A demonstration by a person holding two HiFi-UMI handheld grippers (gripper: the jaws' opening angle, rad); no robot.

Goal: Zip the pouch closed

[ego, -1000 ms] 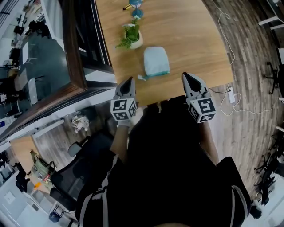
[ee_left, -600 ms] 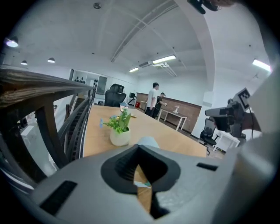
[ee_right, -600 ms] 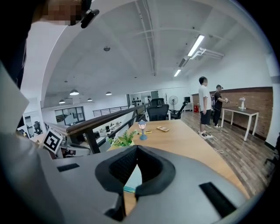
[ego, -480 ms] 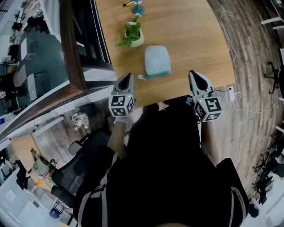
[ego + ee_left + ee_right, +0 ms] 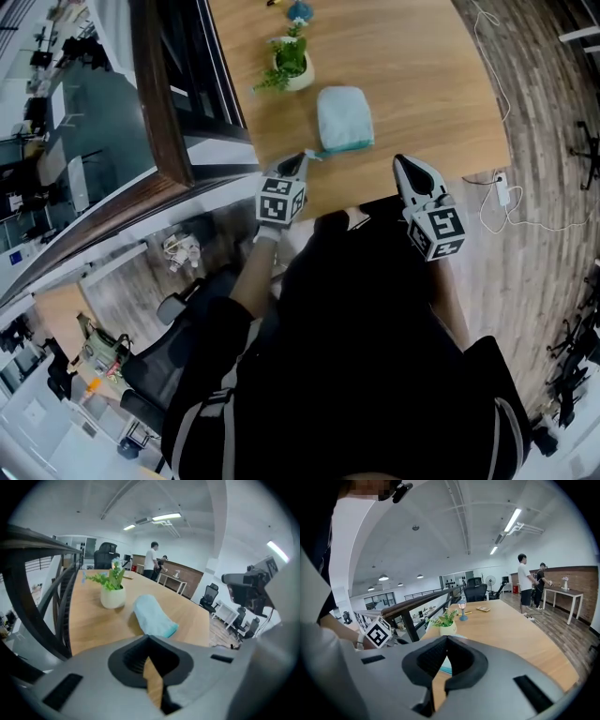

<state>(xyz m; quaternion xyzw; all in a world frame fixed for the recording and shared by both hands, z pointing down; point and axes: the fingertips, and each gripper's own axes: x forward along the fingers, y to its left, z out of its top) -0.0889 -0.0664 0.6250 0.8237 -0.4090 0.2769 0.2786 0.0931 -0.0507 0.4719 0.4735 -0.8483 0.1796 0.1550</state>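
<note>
Hovering at the wooden tabletop's point(image 5: 427, 80) near edge, jaws together and empty, the left gripper point(image 5: 299, 158) and right gripper point(image 5: 402, 163) flank the pale-blue fabric pouch point(image 5: 344, 117), seemingly readying to zip.

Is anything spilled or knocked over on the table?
No, nothing stands out. The blue pouch lies flat near the front edge of the table, and the little plant pot stands upright close by, not touching it. Nothing is spilled.

Your right gripper point(image 5: 446, 638), grey jaws tip to tip with nothing between, faces a long light-wood table point(image 5: 511, 634); a white-potted green plant point(image 5: 446, 623) stands beyond a pale blue fabric pouch point(image 5: 446, 665).
</note>
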